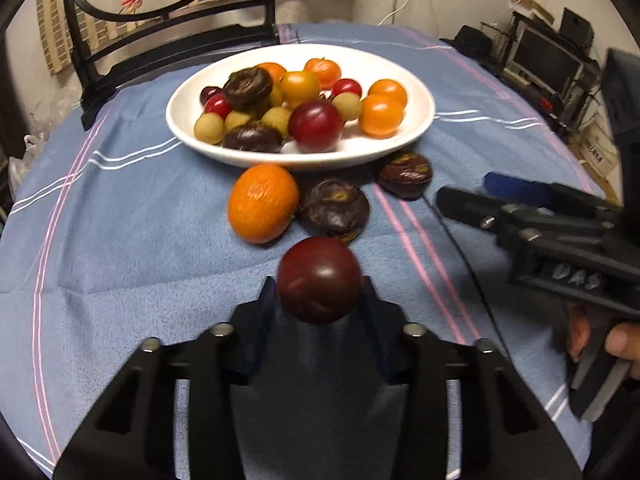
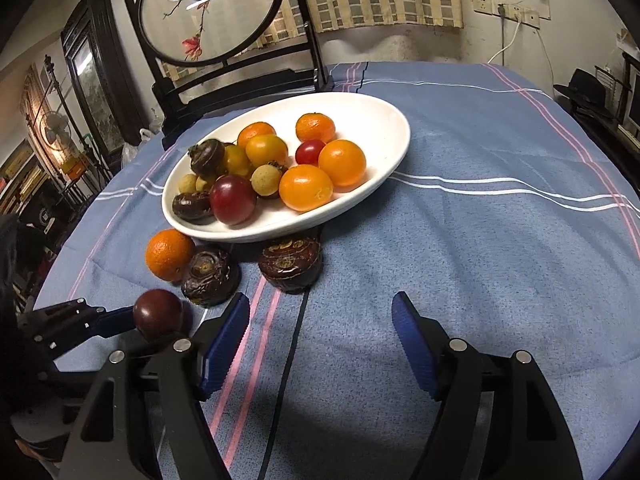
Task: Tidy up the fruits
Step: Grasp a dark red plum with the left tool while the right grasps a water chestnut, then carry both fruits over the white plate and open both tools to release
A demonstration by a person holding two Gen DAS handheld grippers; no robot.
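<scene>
Near edge of the table: open blue tablecloth (image 2: 460, 260) ahead of the right gripper (image 2: 320, 340), jaws spread wide, only a thin black cable (image 2: 294, 340) crossing it. Right side of the table bare cloth up to the far edge. Centre blocked: white oval plate (image 2: 380, 120) heaped with fruit. Against its near rim, a tangerine (image 2: 169, 254) and two dark water chestnuts (image 2: 209, 276) (image 2: 290, 262) close the approach from the near left. Left gripper (image 2: 158, 314), clamping a dark red plum (image 2: 158, 312), fills the near-left corner. Black framed embroidered screen (image 2: 208, 8) stands along the far-left edge.
</scene>
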